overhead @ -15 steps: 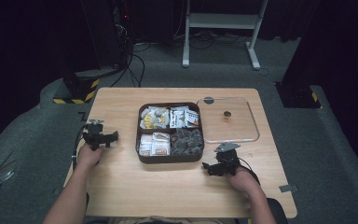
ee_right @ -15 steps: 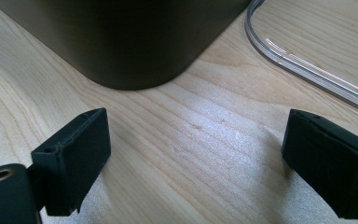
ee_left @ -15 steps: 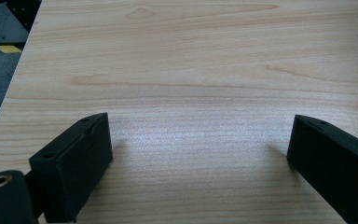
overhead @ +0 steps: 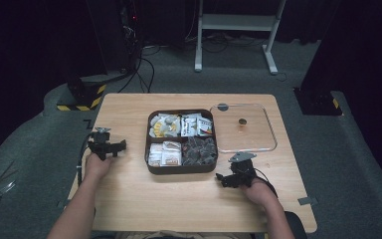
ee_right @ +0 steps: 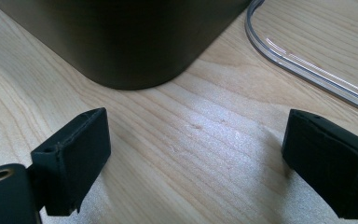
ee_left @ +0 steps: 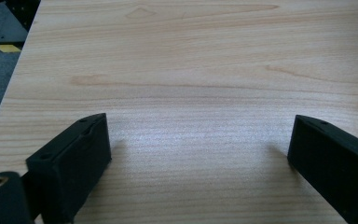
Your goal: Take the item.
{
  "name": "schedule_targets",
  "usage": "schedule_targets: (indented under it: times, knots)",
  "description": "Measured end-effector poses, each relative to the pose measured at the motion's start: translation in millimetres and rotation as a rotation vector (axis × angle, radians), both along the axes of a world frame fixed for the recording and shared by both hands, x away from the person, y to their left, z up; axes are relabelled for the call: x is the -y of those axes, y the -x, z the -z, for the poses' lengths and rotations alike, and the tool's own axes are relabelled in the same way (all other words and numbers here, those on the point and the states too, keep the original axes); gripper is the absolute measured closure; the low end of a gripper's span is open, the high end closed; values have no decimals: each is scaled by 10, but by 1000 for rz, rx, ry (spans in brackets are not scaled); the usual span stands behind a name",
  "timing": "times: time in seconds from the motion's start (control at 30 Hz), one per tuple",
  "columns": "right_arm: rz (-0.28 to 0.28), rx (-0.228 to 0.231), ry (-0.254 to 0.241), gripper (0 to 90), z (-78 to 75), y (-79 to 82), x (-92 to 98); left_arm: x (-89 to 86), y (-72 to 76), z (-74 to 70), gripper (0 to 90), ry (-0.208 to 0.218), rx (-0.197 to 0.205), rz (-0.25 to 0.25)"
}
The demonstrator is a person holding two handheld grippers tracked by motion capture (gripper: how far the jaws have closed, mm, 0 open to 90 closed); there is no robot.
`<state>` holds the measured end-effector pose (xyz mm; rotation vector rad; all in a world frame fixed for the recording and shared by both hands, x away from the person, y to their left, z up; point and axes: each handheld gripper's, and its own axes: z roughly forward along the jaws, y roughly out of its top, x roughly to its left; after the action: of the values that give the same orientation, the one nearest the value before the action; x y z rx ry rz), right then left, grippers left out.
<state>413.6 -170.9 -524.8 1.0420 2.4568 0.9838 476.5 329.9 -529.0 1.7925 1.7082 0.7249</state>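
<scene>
A: Which hand sits closer to the work?

B: The right gripper (overhead: 225, 179). The brown tray (overhead: 151, 168) lies just ahead of it and to its left, with the tray's rounded near corner (ee_right: 135, 70) right in front of its jaws. The clear lid (overhead: 270, 148) lies ahead and slightly to its right, flat on the table (overhead: 179, 199), its edge (ee_right: 303, 60) curving past the right jaw.

A: And the jaws?

B: Spread wide, holding nothing, bare wood between them. The left gripper (overhead: 113, 148) is the same: wide apart, empty, over plain tabletop (ee_left: 191, 93).

A: Where is the tray from the left one?

B: Off to its right, near but not touching. The tray is roughly square, with four compartments of packets and snacks, so there is no long axis to speak of.

A: The lid?

B: Beside the tray on its far-right side, edges close together, with a small knob (overhead: 242, 121) in its middle. My guess is the lid goes onto the tray, and the right hand is better placed.

A: Anything in the way?

B: Nothing between gripper and lid; the tray's wall is the only thing to steer around.
</scene>
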Motion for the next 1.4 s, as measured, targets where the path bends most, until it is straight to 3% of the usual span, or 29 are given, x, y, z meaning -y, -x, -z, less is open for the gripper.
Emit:
schedule_targets:
  times: [0.57,0.67,0.8,0.83,0.87,0.9,1.07,1.13,1.17,1.2,1.3,1.37,1.4]
  knots:
    - [0,0,0,78,0,0,0,-6,-11,-4,77,-2,4,-9]
    - [0,1,0,78,0,-1,1,-17,-5,-24,159,0,2,-26]
    - [-1,1,0,78,0,-1,1,-39,9,-49,180,-4,-18,-21]
    - [-1,1,0,78,0,-1,1,-52,-8,-85,186,-6,-55,-5]
    - [-1,1,0,78,0,-1,1,-52,-8,-85,192,-6,-55,-5]
    - [-1,1,0,78,0,-1,1,-58,-28,-115,197,6,-84,5]
    - [-1,1,0,78,0,-1,1,-63,-25,-163,203,57,-95,29]
    - [-1,1,-1,78,0,-1,2,-87,-11,-203,193,135,-97,40]
    - [-1,1,-1,78,0,-1,2,-87,-11,-203,185,135,-97,40]
    - [-1,0,-1,78,0,-1,2,-98,-9,-214,185,174,-96,47]
    - [-1,1,-1,78,0,-1,2,-100,-8,-227,187,183,-93,43]
    - [-1,0,-1,78,0,-1,2,-98,-2,-236,195,178,-94,57]
    - [-1,0,-1,78,0,-1,2,-99,6,-246,195,194,-95,72]
